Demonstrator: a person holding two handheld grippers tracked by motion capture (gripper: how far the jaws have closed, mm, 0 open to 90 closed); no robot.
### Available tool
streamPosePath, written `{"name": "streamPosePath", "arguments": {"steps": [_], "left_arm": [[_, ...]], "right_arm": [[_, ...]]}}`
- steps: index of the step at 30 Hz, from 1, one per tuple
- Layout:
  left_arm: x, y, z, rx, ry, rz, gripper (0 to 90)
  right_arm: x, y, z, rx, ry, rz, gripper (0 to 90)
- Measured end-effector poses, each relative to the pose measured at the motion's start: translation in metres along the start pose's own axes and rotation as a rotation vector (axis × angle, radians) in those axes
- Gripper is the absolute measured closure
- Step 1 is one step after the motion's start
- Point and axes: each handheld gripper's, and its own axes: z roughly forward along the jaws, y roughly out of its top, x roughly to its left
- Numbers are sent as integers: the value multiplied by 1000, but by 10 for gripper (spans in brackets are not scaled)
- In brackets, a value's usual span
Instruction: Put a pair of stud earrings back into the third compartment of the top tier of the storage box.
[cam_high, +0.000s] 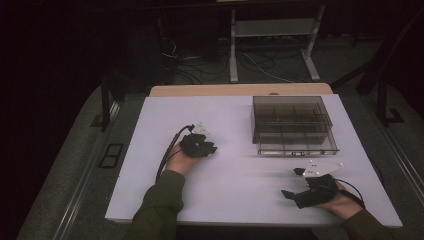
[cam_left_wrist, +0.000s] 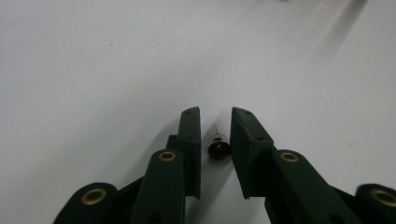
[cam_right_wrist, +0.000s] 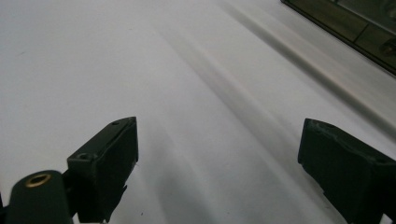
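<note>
- Bulb (cam_left_wrist: 218, 148), tiny and dark, lies on the white desk (cam_high: 235, 190) between the left gripper's (cam_left_wrist: 215, 120) fingers (cam_left_wrist: 190, 140), which are a little apart and not touching it.
- Right gripper (cam_high: 295, 184) sits at about 5 o'clock on the desk, near the front edge, with its fingers (cam_right_wrist: 109, 163) wide apart and holding nothing.
- Left gripper in the high view is near the middle, at about 9 o'clock.
- See-through box (cam_high: 292, 125) with little rooms stands far back at 1 o'clock.
</note>
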Motion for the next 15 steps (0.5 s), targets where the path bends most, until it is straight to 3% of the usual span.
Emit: {"name": "streamPosePath", "arguments": {"steps": [4,8,15], "left_arm": [[1,-1,-1,-1,-11,-16,723],[2,-1,-1,-2,-4,-9,777],[2,-1,-1,3,0,6,788]], "right_arm": [[0,0,0,1,0,-1,116],[0,0,0,1,0,-2,116],[0,0,1,2,1,-1,116]]}}
